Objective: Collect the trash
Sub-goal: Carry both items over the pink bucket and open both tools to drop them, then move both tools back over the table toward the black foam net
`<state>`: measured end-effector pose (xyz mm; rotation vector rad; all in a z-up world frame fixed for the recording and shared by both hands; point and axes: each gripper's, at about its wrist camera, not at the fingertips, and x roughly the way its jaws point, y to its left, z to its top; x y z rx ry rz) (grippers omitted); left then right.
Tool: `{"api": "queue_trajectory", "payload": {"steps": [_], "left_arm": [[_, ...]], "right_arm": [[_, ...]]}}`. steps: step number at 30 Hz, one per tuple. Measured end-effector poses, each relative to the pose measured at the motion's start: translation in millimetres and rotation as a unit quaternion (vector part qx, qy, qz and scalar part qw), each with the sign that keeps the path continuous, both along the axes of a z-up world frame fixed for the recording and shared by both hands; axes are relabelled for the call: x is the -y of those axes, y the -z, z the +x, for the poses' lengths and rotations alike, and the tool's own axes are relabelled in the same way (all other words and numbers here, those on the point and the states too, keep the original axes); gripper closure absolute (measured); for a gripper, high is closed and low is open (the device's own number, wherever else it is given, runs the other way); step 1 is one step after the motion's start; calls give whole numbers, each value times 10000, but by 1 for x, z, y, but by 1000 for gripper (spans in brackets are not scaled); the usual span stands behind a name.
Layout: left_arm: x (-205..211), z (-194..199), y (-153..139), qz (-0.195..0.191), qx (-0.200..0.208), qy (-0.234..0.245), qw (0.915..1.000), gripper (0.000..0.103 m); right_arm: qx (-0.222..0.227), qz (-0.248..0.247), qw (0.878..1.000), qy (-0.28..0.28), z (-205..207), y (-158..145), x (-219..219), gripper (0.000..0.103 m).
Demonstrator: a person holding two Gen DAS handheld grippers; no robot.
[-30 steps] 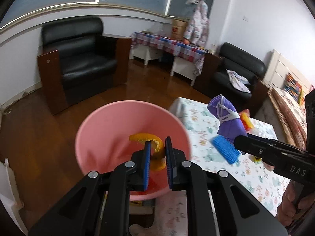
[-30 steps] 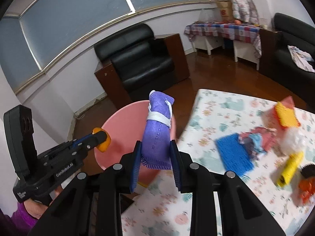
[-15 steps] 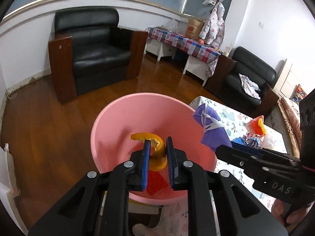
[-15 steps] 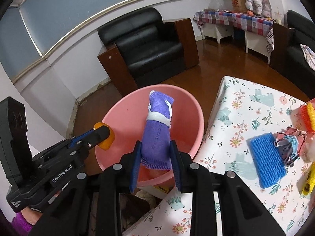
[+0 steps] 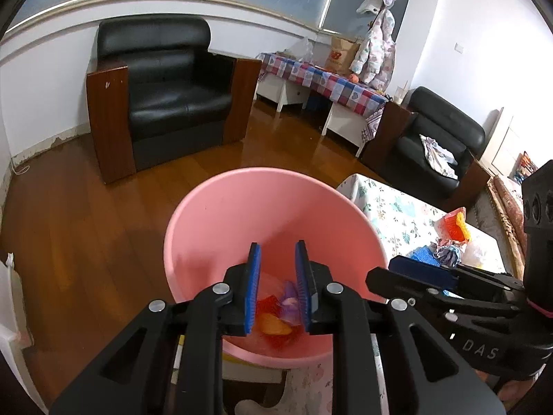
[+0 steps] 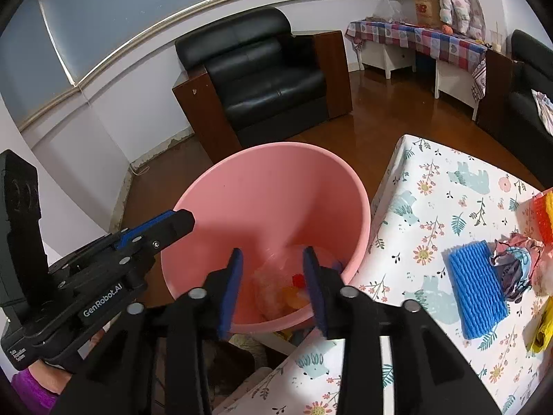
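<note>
Now both your grippers hang over the pink bin [image 5: 221, 228]: the left gripper [image 5: 276, 252] and the right gripper [image 6: 272, 259] have jaws opening with nothing between them. Orange peel [image 5: 273, 325] and the purple mask [image 5: 289, 306] lie at the bin's bottom, beside the floral table [image 6: 432, 207]

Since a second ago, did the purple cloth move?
Yes. The purple cloth left the right gripper, whose jaws are opening, empty, and dropped to the bottom of the pink bucket.
</note>
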<state>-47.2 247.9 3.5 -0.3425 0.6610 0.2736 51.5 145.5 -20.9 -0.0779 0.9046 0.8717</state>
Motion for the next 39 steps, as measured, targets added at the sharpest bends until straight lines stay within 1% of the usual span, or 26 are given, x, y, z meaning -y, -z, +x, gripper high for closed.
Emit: {"api": "queue_trajectory", "payload": {"steps": [1, 3, 4, 6, 10, 12, 15, 18, 21, 27, 33, 36, 39], "left_arm": [[-1, 1, -1, 7, 7, -24, 10000, 73], [-2, 1, -2, -10, 41, -78, 10000, 66], [-2, 1, -2, -11, 52, -97, 9999, 66], [-3, 1, -3, -4, 64, -131, 9999, 66], [1, 1, -6, 143, 40, -131, 9998, 66], [4, 1, -7, 140, 38, -94, 9999, 66], [5, 2, -7, 34, -15, -89, 10000, 66], [8, 1, -9, 68, 15, -92, 9999, 66], [12, 0, -13, 79, 89, 16, 9999, 66], [32, -2, -22, 438, 131, 81, 9989, 66], [54, 3, -23, 483, 120, 316, 9983, 66], [65, 7, -24, 408, 153, 532, 9976, 66], [78, 10, -25, 430, 153, 721, 9964, 66]], "right_arm": [[18, 20, 10000, -3, 0, 0, 0, 58], [58, 45, 10000, -13, 0, -2, 0, 55], [84, 50, 10000, -14, 0, -2, 1, 51], [137, 77, 9999, -1, -1, -4, 3, 48], [150, 157, 9998, 27, 1, -6, 9, 46], [160, 219, 9996, 52, 0, -8, 14, 44], [197, 280, 9994, 97, -1, -11, 22, 44], [235, 350, 9990, 129, -1, -14, 29, 43], [311, 409, 9985, 176, -4, -18, 38, 42], [426, 444, 9978, 258, -11, -23, 53, 41], [602, 409, 9967, 372, -21, -27, 76, 40], [701, 377, 9958, 459, -25, -29, 92, 38], [809, 346, 9945, 567, -29, -32, 111, 34]]}}
